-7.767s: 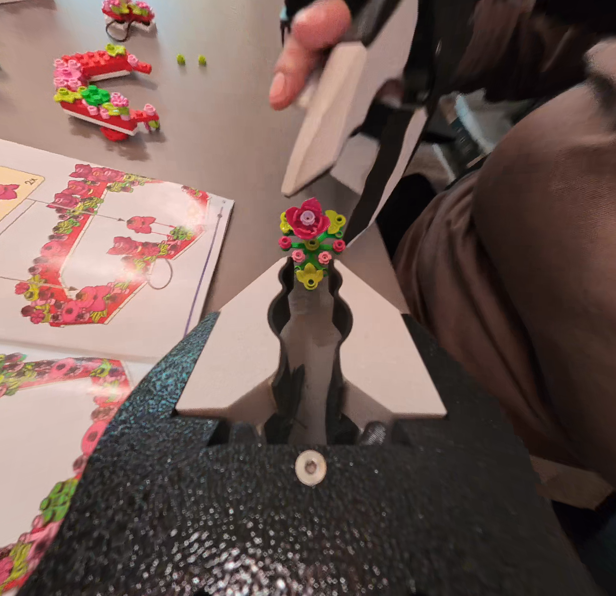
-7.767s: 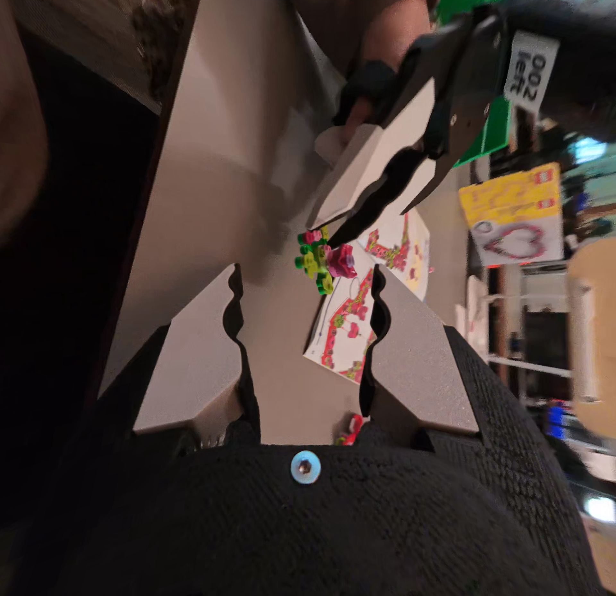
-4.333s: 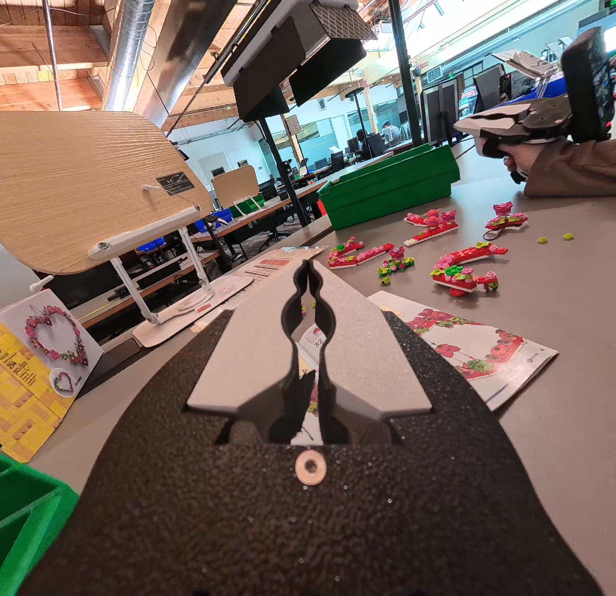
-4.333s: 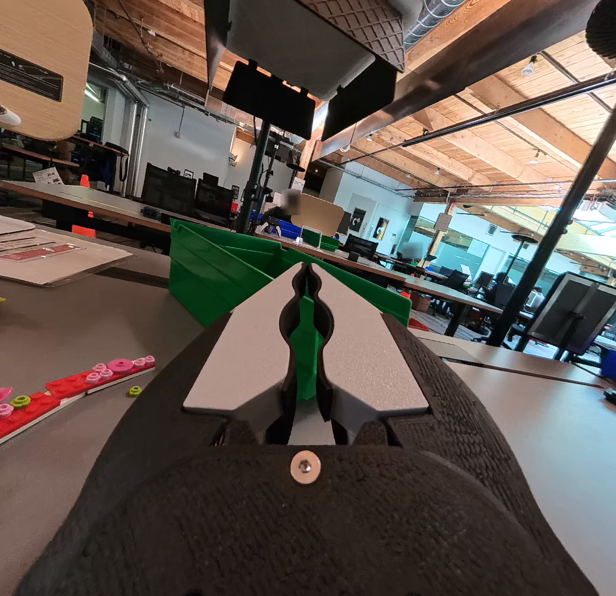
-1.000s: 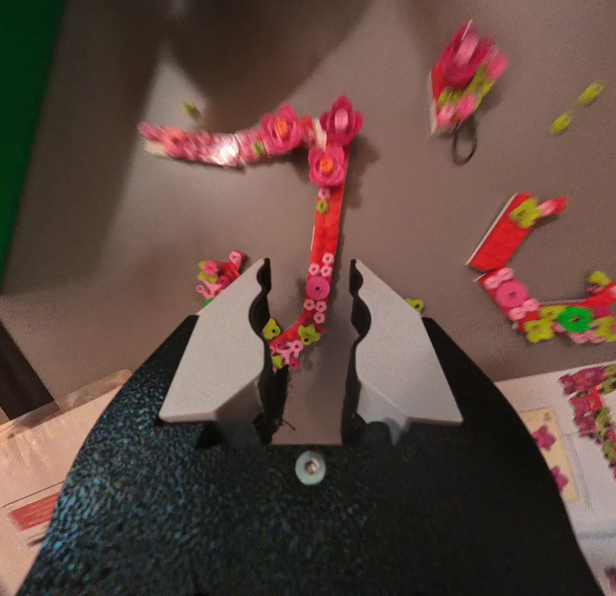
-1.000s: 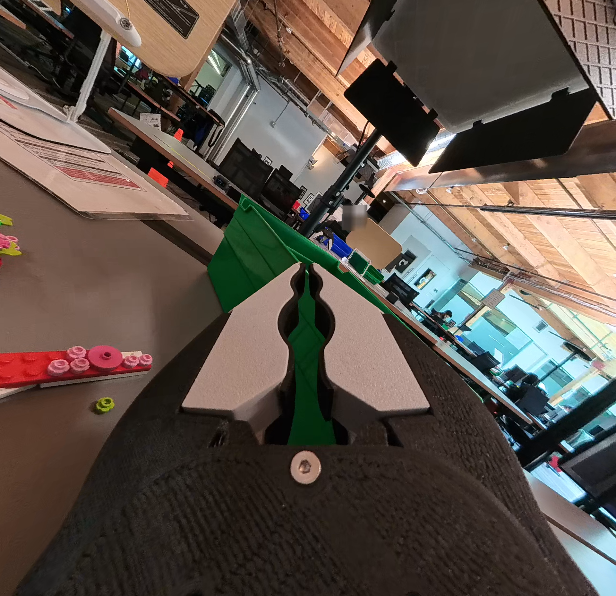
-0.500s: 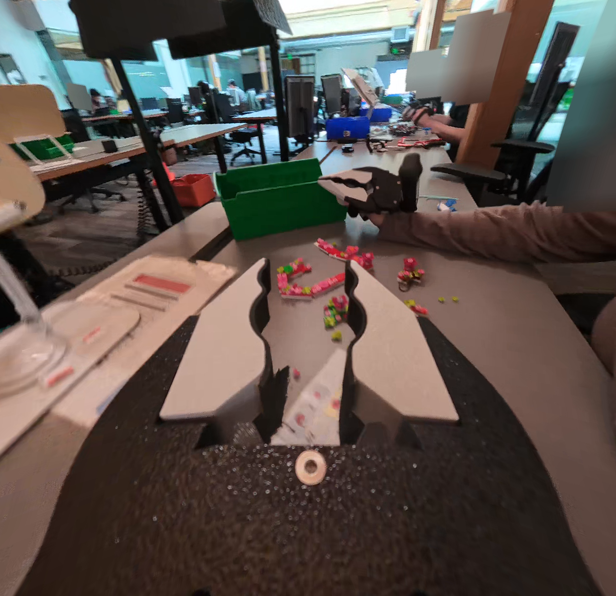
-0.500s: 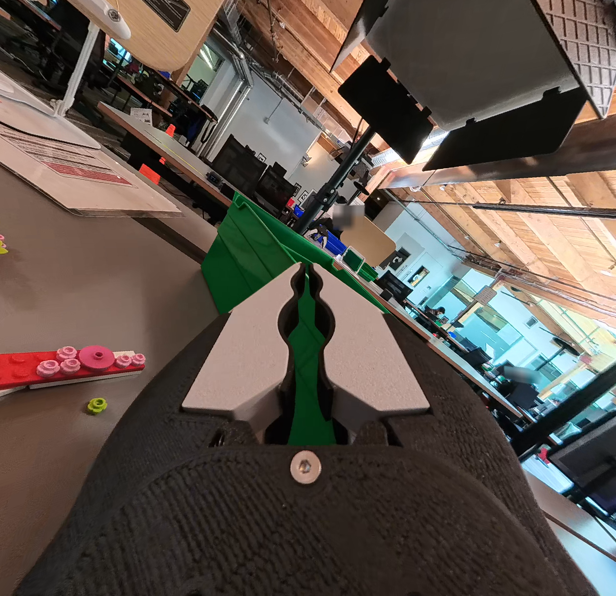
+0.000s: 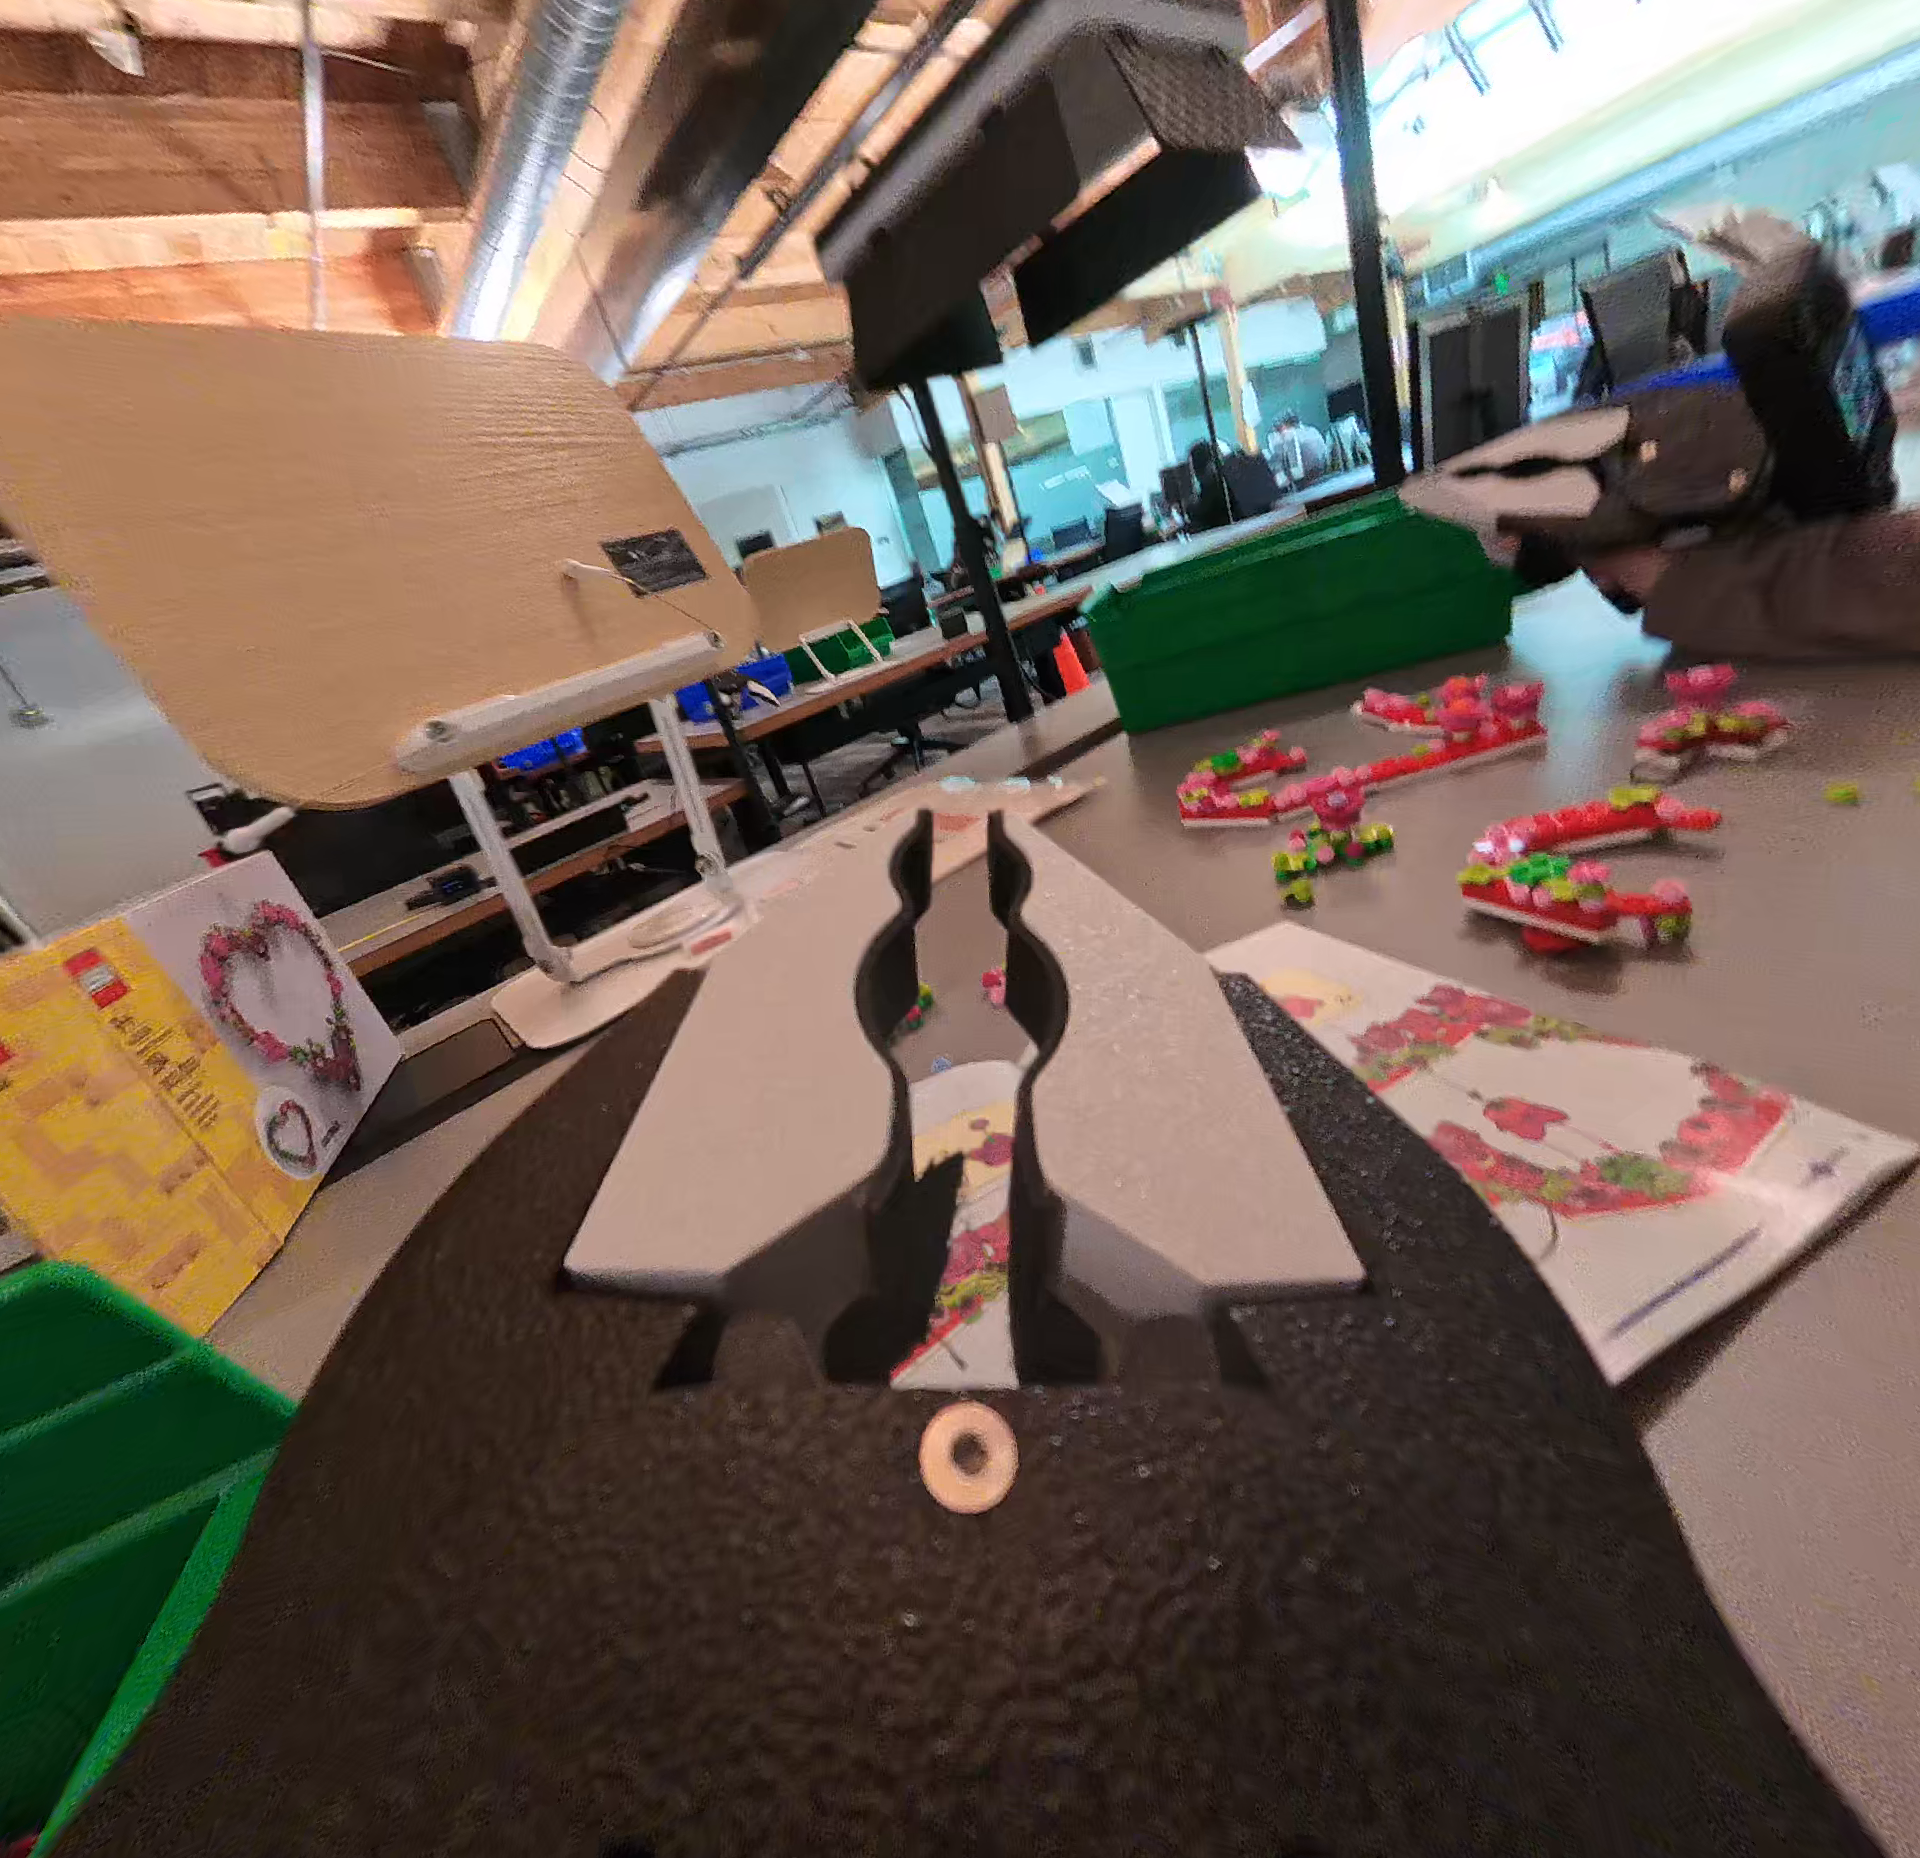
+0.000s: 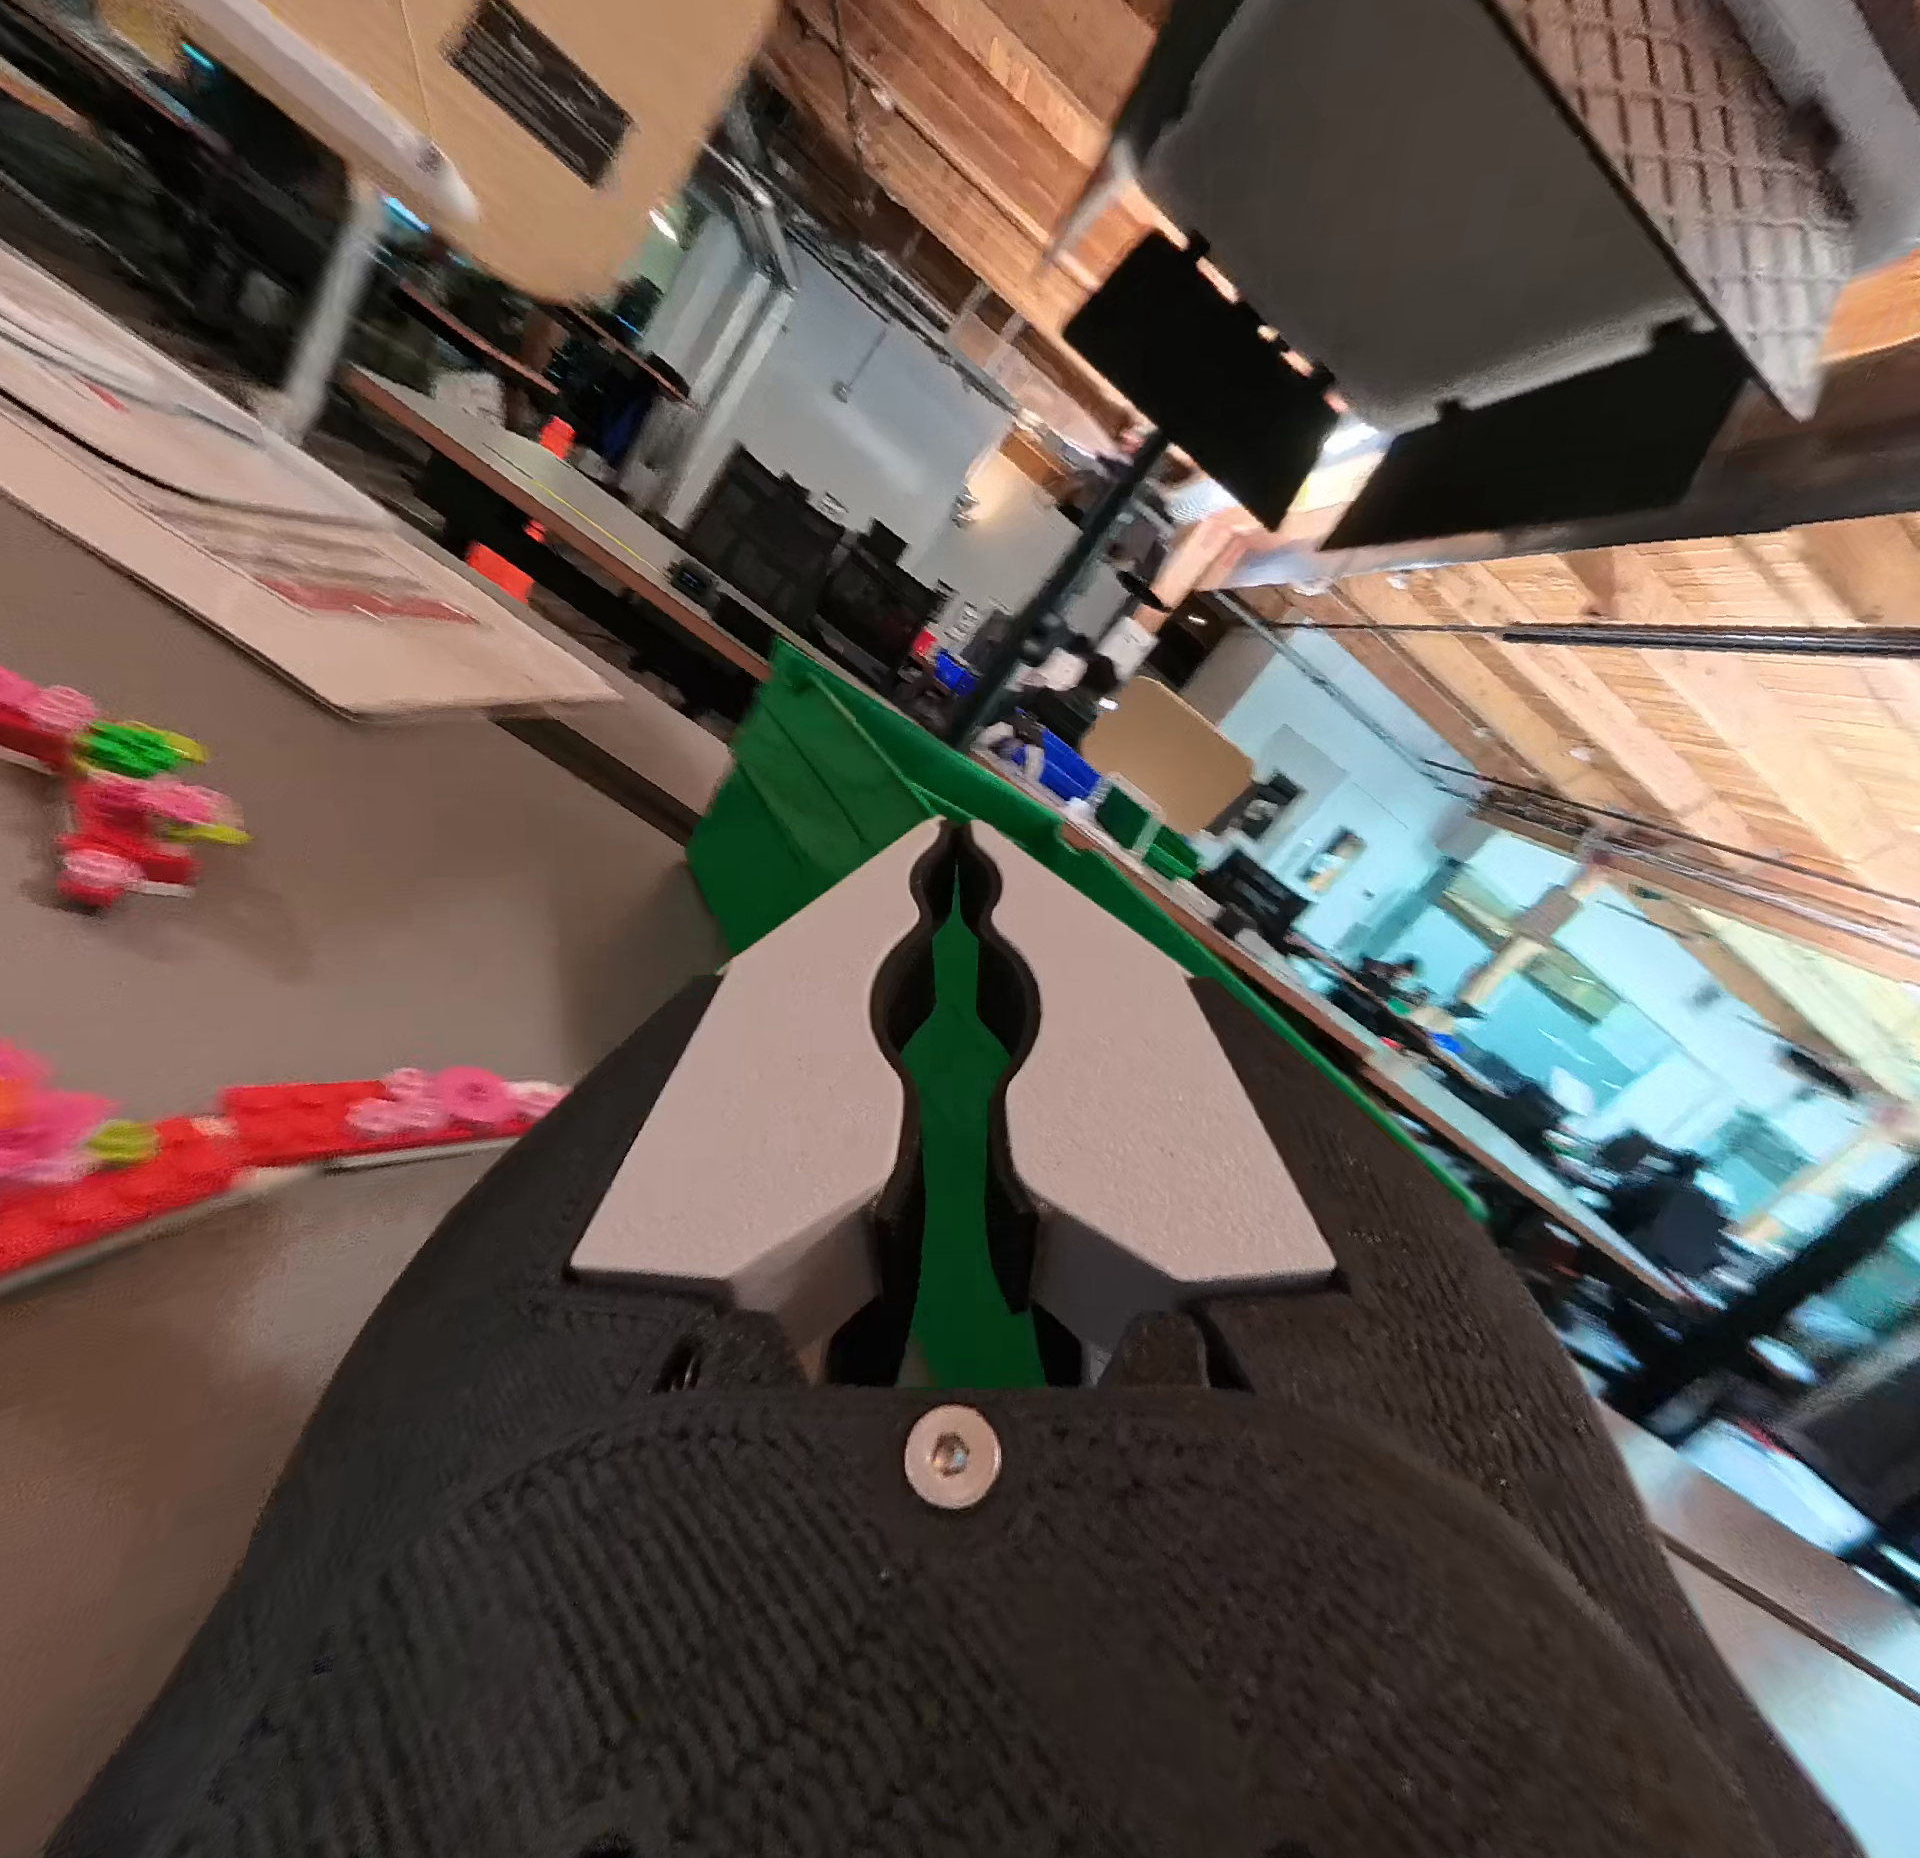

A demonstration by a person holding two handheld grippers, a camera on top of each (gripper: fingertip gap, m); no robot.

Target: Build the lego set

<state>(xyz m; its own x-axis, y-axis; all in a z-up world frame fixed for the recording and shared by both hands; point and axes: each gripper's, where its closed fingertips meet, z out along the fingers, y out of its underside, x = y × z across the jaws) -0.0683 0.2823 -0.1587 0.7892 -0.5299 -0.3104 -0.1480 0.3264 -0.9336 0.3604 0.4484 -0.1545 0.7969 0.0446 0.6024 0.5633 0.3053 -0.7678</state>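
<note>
Several red lego segments with pink flowers and green leaves lie on the grey table point(image 9: 1818, 977): a long one point(image 9: 1444, 717), a curved one point(image 9: 1579, 873) and a small flower cluster point(image 9: 1330, 852). My left gripper point(image 9: 956, 821) is low over the instruction booklet point(image 9: 1558, 1133), slightly open and empty, well short of the pieces. My right gripper point(image 10: 951, 826) is shut and empty; it also shows far right in the left wrist view point(image 9: 1558, 499), beyond the pieces. A red strip with pink flowers point(image 10: 312, 1112) lies left of it.
A green bin point(image 9: 1299, 603) stands behind the pieces; it also shows ahead of the right gripper point(image 10: 810, 811). Another green bin point(image 9: 83, 1445) is at the lower left. A yellow lego box point(image 9: 156, 1081) and a wooden-topped lamp point(image 9: 312, 561) stand left. Tiny loose pieces point(image 9: 992, 982) lie by the booklet. Spacing between my two grippers at the tips: around 45 cm.
My left gripper has let go of the flower cluster, pulled back over the booklet, tilted level, and its jaws have narrowed. My right gripper has shut and shifted slightly; its view is blurred.
</note>
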